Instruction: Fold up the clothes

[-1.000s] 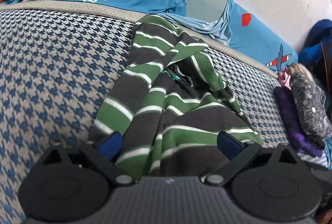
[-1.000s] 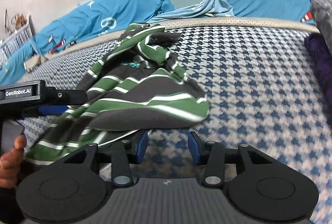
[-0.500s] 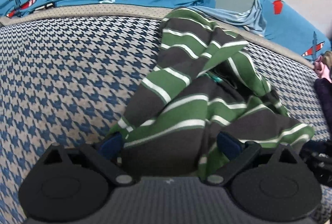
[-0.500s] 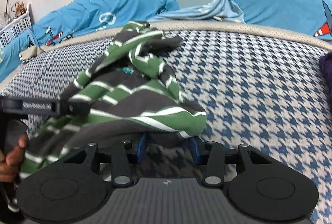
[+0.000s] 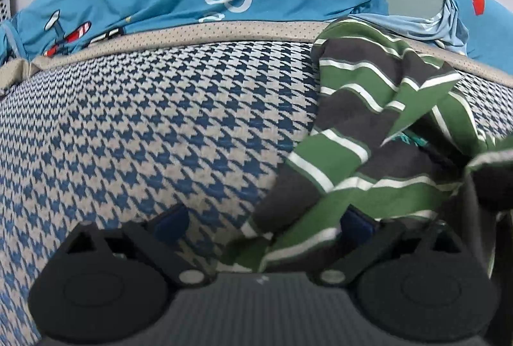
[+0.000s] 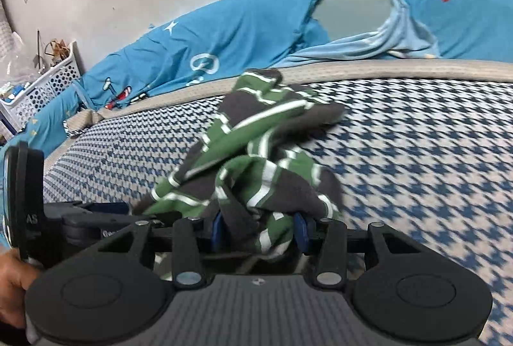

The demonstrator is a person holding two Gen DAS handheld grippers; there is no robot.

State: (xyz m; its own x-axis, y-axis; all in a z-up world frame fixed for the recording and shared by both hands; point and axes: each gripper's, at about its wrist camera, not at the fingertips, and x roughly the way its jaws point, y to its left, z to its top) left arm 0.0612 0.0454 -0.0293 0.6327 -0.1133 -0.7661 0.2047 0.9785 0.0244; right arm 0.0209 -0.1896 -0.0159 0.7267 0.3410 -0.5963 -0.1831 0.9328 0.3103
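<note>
2 grippers work 1 striped shirt (image 6: 256, 173) on the houndstooth mattress (image 5: 160, 128): our right gripper (image 6: 259, 230) pinches bunched fabric at 6 o'clock, our left gripper (image 5: 263, 224) gapes wide, cloth across one finger. Next, we judge: spread it flat.

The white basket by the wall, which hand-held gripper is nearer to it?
Left. The left hand-held gripper sits at the bed's basket side; the right hand-held gripper, clamping the striped shirt, is farther across the bed.
</note>
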